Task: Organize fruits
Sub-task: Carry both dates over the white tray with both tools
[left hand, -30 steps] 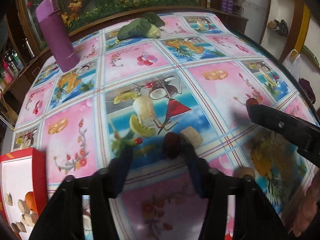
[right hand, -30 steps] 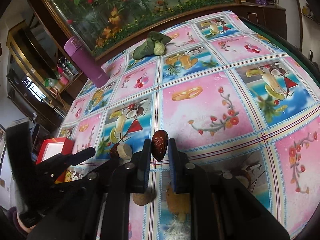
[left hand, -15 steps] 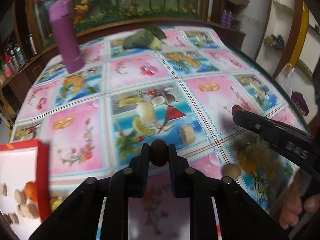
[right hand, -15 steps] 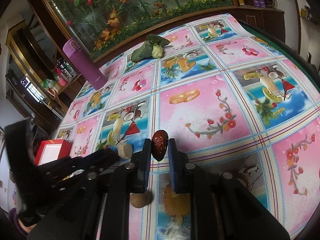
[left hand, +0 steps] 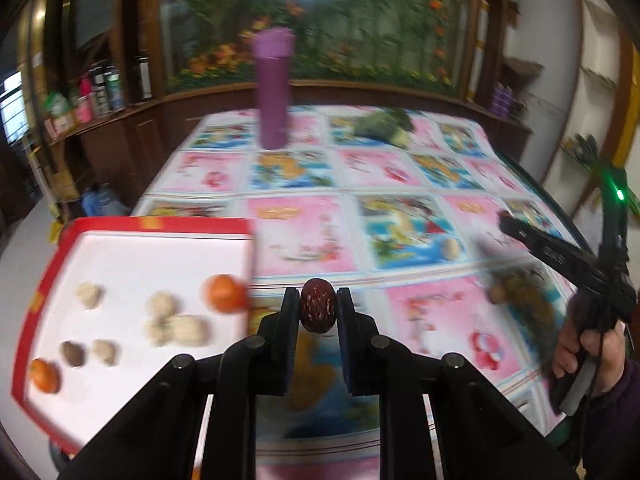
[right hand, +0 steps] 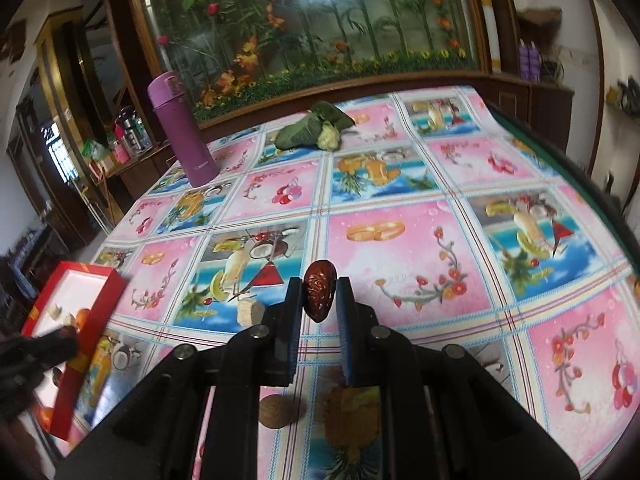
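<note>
A red date [left hand: 317, 311] is clamped in the left gripper [left hand: 317, 312], just right of the red box [left hand: 132, 227] holding oranges [left hand: 225, 293] and pale pieces; the right gripper [right hand: 319, 300] pinches a second date [right hand: 318, 296] above the fruit-print tablecloth [right hand: 400, 240]; a purple flask [right hand: 182, 130] stands far back.

The box [right hand: 94, 280] sat at the table's [right hand: 400, 240] left edge, fruits inside; the bottle [right hand: 182, 128] stood by the far-left corner, the leafy vegetable [right hand: 312, 130] near the far edge.
</note>
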The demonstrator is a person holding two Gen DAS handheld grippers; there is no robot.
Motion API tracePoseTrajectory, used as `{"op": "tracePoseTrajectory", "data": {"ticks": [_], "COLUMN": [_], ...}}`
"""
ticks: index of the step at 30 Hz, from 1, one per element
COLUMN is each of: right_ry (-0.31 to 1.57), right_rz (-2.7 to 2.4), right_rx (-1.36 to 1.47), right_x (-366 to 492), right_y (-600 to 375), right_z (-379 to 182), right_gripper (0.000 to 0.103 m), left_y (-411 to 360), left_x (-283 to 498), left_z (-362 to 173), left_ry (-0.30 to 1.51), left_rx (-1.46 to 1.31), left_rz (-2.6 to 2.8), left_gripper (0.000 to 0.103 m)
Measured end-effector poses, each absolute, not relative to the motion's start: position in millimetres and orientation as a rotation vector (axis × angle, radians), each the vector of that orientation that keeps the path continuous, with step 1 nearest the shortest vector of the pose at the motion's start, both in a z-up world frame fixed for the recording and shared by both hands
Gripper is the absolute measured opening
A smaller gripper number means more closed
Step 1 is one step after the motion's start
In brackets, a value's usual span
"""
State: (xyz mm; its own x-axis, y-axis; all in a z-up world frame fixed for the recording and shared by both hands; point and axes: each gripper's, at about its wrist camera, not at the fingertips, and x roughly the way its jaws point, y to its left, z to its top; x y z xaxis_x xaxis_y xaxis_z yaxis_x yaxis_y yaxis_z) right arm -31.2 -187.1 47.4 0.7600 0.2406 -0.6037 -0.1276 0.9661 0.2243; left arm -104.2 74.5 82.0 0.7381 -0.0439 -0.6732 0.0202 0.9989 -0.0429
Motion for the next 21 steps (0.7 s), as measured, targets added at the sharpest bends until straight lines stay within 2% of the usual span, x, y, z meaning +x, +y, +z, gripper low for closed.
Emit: {"op": "tracePoseTrajectory", "data": {"ticks": [6, 21], "right_ry": [0.661, 0.719], "right_rz": [0.254, 0.604], "right_rx": [0.221, 0.146], "right_x": [-41.6, -63.6], "right_y": [-166.7, 24.6], "right_z": [53.4, 63.2], "right_gripper": [0.018, 0.019], "left_y": [135.8, 241.4], "left_x": [-116.4, -126.9], "left_z": [89.7, 80.4], "left_ry": [0.69, 0.666], "left_rx": [-0.074, -0.132], "left_rz": [0.104, 0.314], "left_gripper": [0.017, 0.017]}}
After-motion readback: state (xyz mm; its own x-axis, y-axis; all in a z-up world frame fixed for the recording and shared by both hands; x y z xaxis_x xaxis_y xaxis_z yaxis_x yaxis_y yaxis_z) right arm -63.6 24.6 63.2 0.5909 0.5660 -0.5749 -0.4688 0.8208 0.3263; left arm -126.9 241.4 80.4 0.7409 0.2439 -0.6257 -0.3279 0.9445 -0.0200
